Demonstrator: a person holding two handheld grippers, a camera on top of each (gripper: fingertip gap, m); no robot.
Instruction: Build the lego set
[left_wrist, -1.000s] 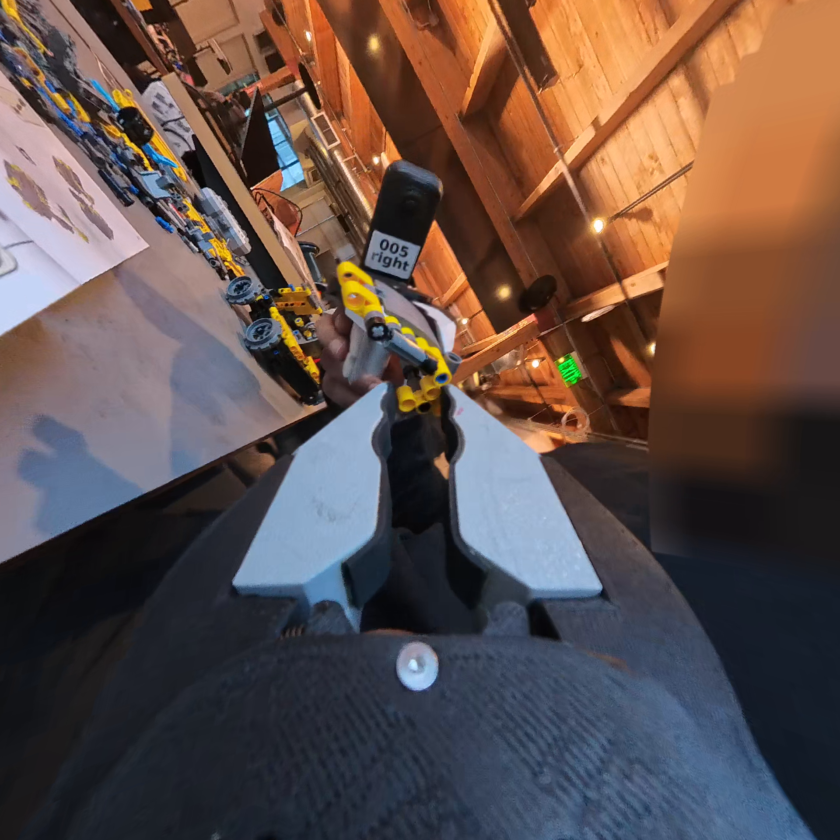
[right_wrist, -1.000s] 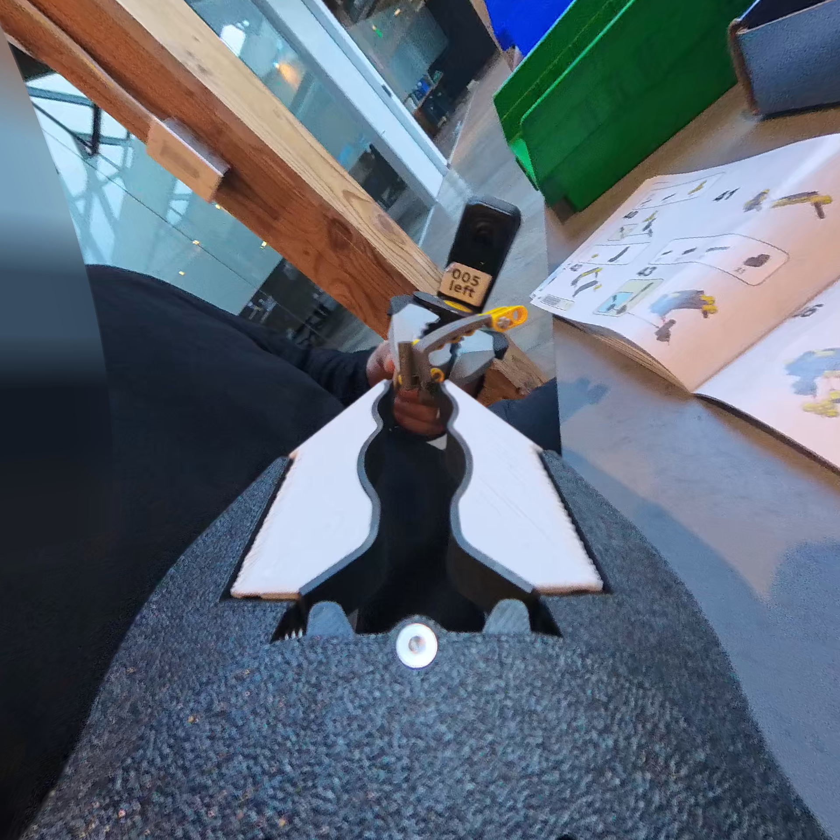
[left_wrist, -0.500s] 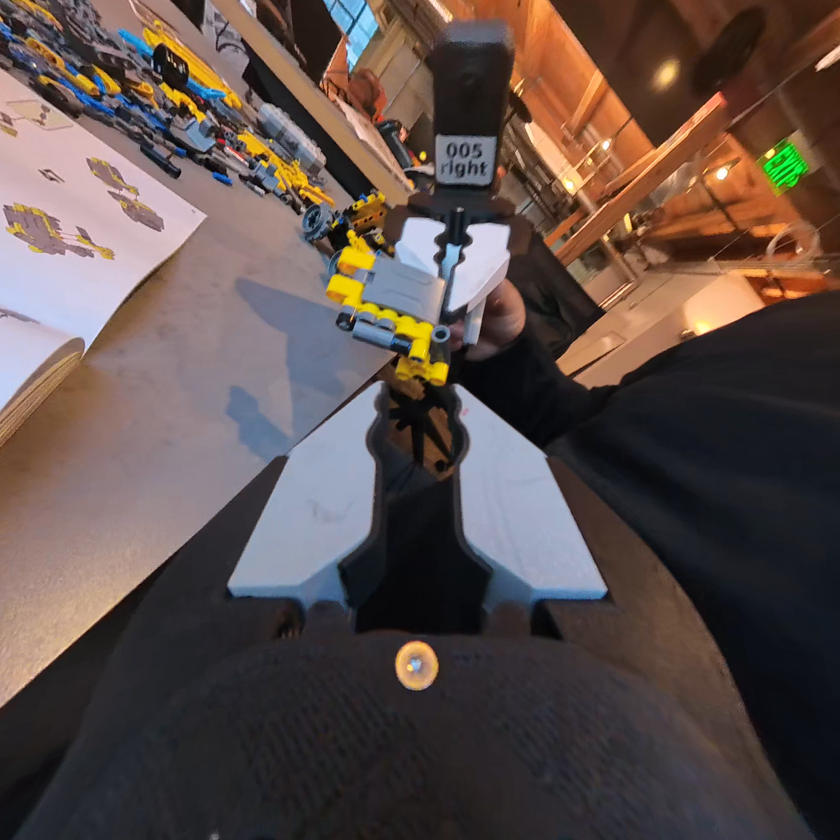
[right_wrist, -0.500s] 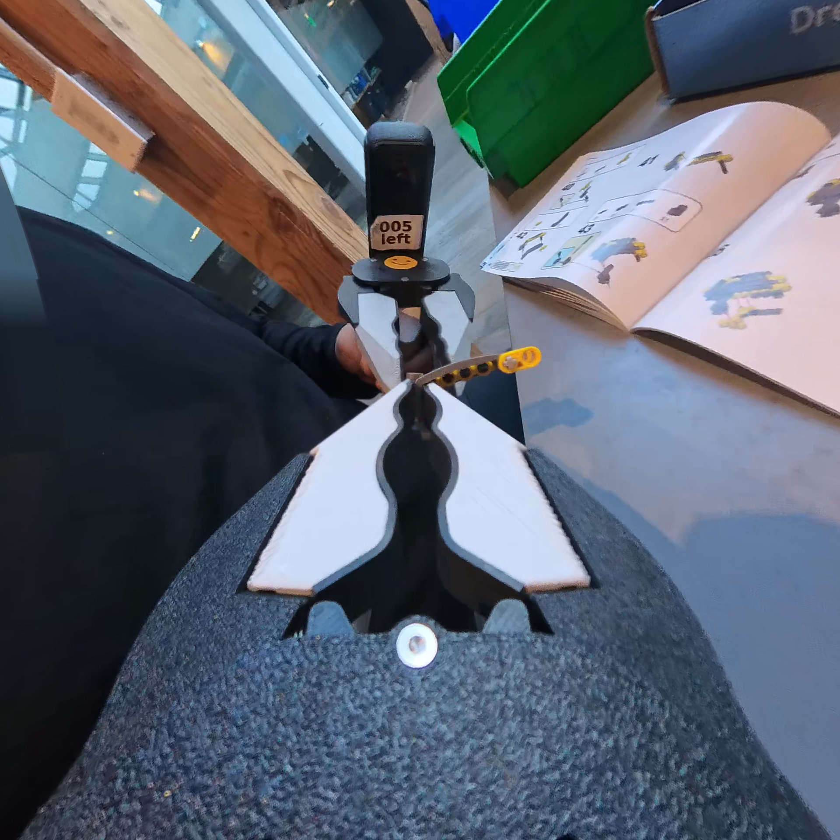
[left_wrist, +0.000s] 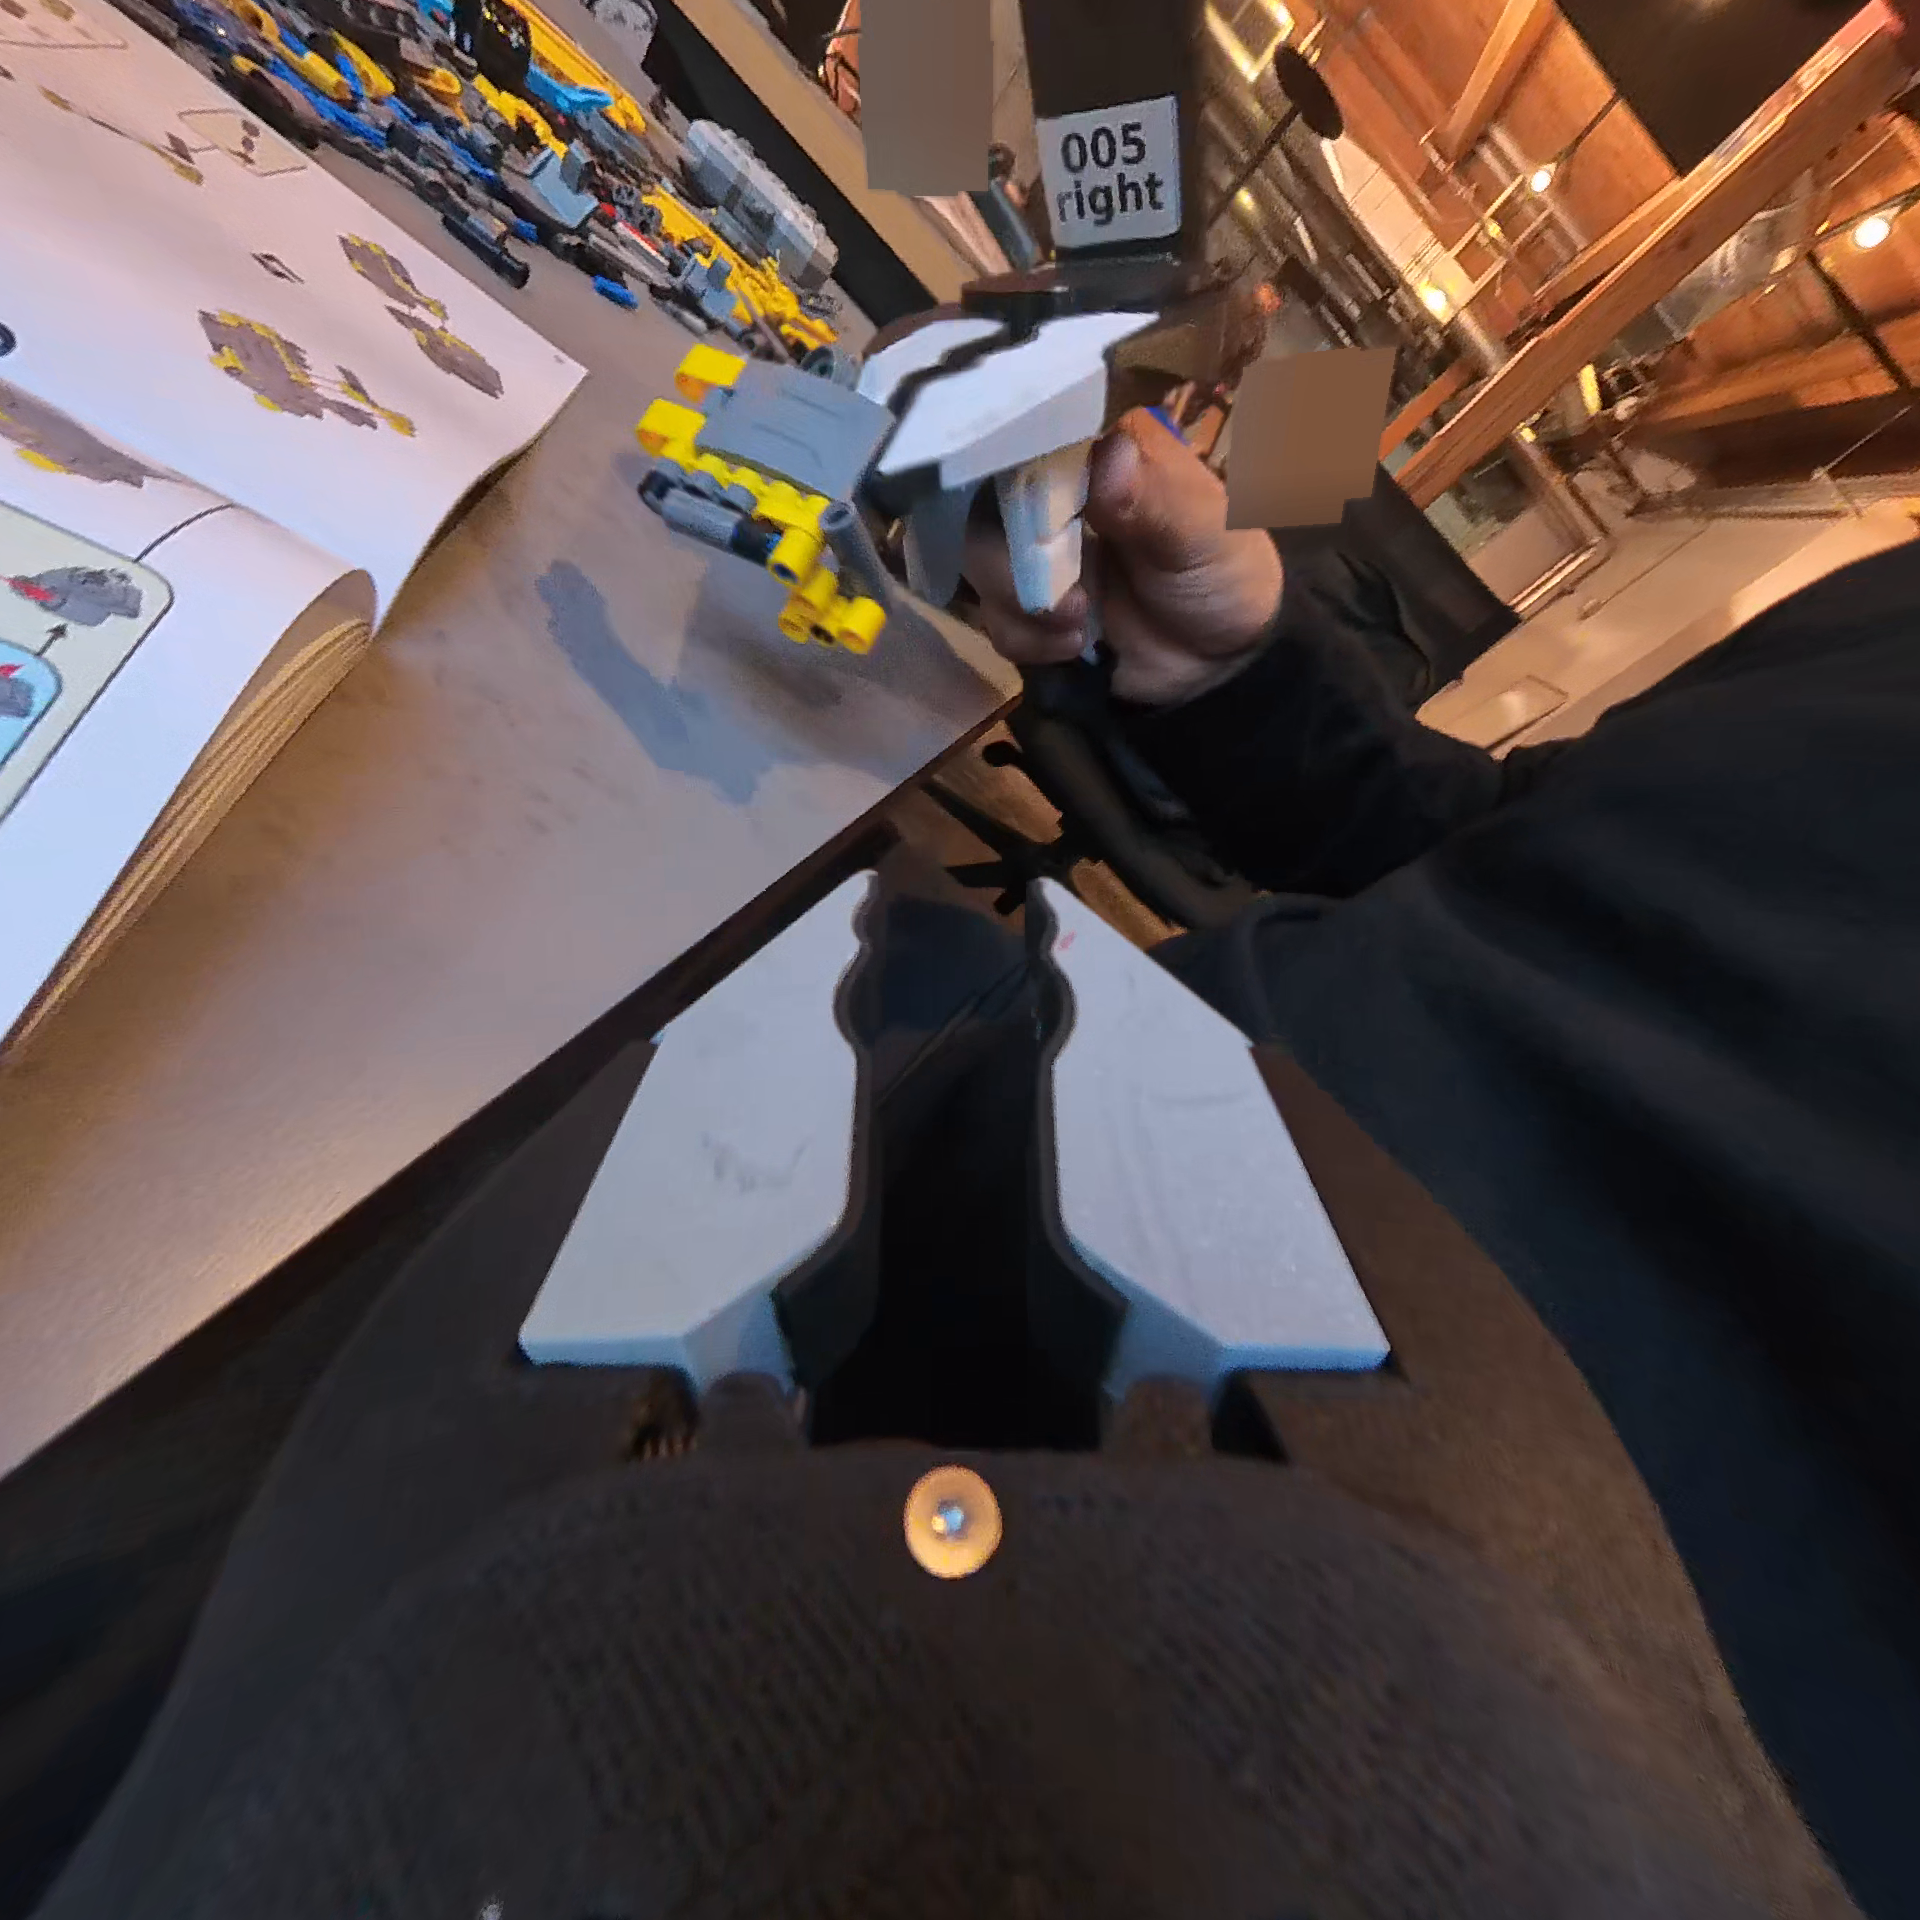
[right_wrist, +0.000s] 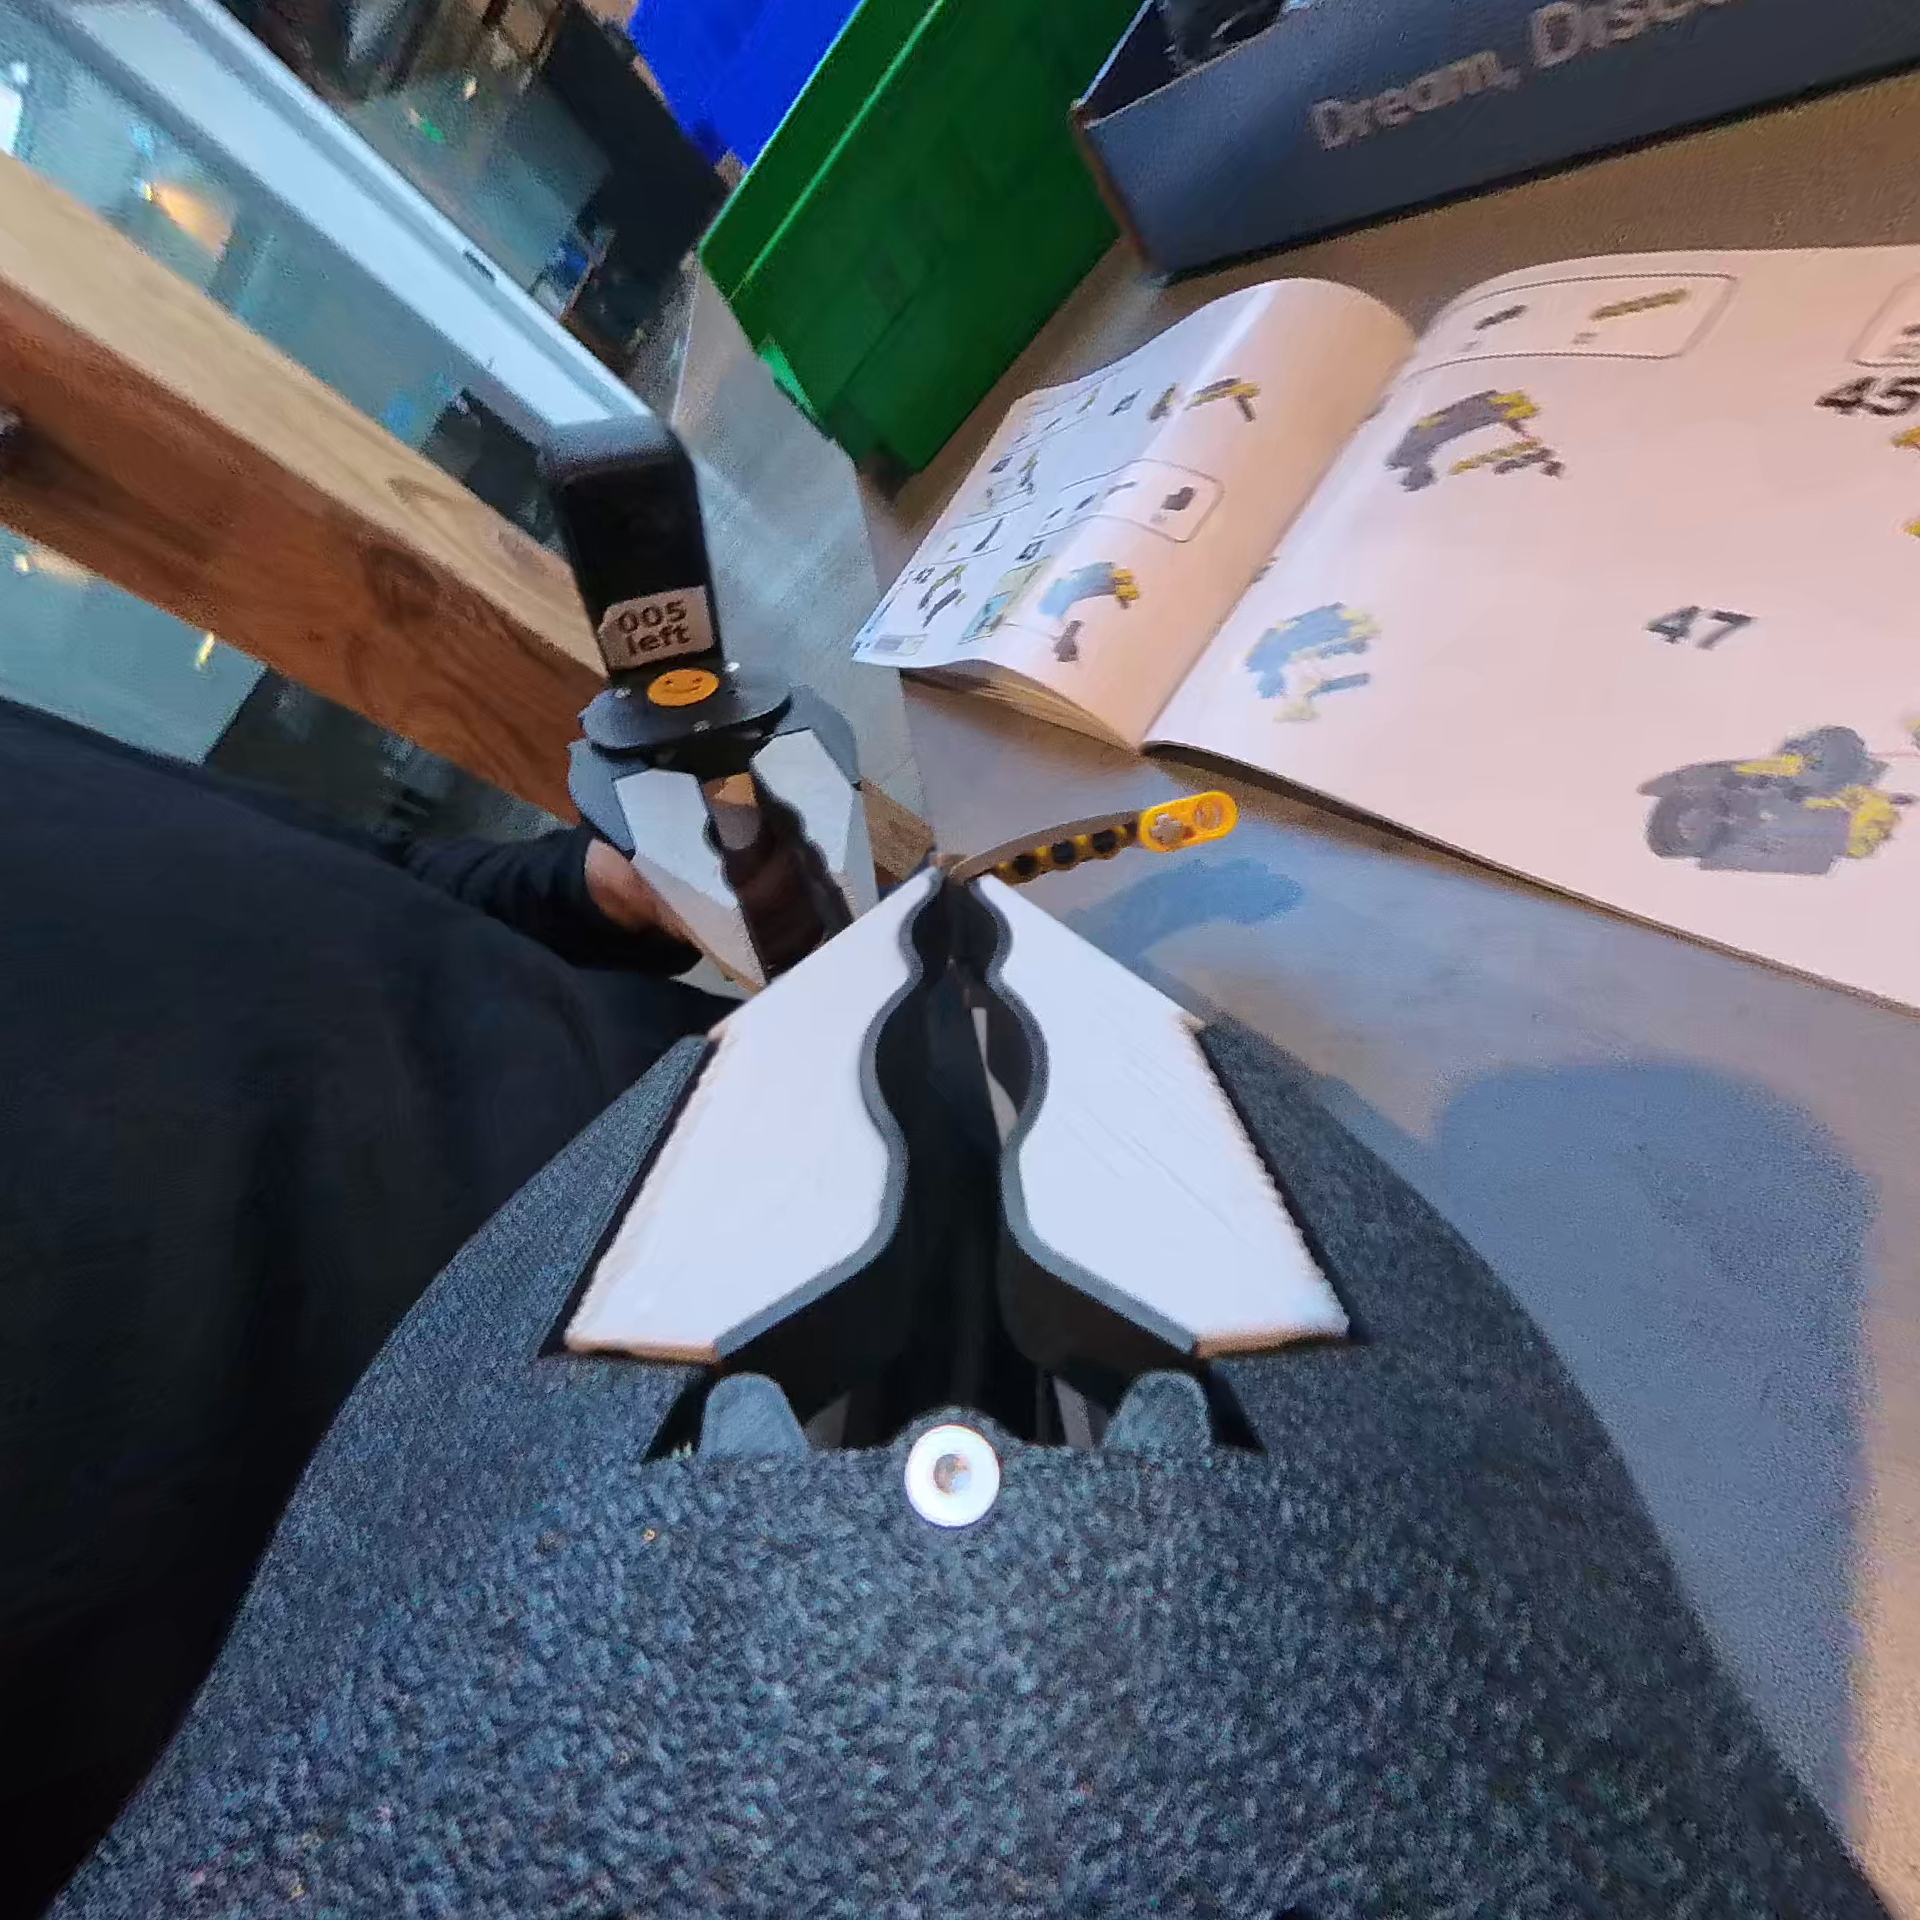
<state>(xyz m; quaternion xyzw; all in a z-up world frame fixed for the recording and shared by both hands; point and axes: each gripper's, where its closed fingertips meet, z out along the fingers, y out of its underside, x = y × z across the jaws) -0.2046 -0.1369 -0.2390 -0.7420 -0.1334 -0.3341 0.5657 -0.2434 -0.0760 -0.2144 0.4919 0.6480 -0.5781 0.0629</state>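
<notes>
My right gripper (right_wrist: 940, 883) is shut on a small yellow and grey brick assembly (right_wrist: 1143, 831) and holds it just above the table's near edge. In the left wrist view the right gripper (left_wrist: 878, 426) shows farther off, held by a hand (left_wrist: 1164, 571), with the assembly (left_wrist: 790, 436) sticking out to its left. My left gripper (left_wrist: 956, 904) is open and empty, below the table edge and apart from the assembly. It also shows in the right wrist view (right_wrist: 790, 925), fingers apart, just left of the right gripper's tips.
A grey table (left_wrist: 468, 831) bears an open instruction booklet (left_wrist: 260, 343) and a pile of loose yellow, blue and grey bricks (left_wrist: 520, 135). In the right wrist view the booklet (right_wrist: 1455, 571), a green bin (right_wrist: 914, 229) and a dark blue box (right_wrist: 1455, 104) stand beyond. The gap from one gripper's tips to the other's is roughly 8 centimetres.
The assembly sat at my left gripper's tips a second ago. Now the left gripper is clear of it and lower, and the right gripper has carried it over the table.
</notes>
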